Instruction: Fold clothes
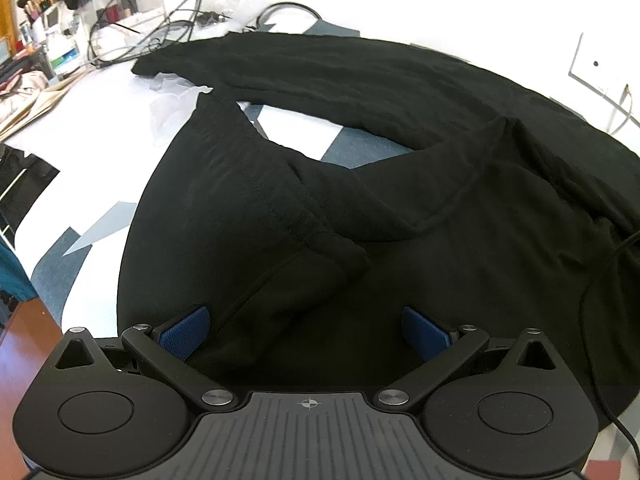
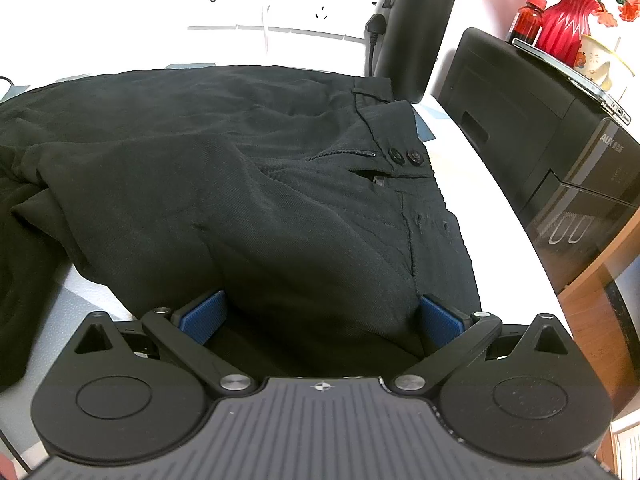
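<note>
Trousers [image 2: 280, 184], black, appliance [image 2: 560, 152] marked "AUX"

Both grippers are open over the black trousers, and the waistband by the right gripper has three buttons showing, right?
Not quite: the waistband shows two buttons, not three, as the right wrist view shows. The rest holds: the left gripper and the right gripper are both open, fingers spread over the black trousers.
</note>
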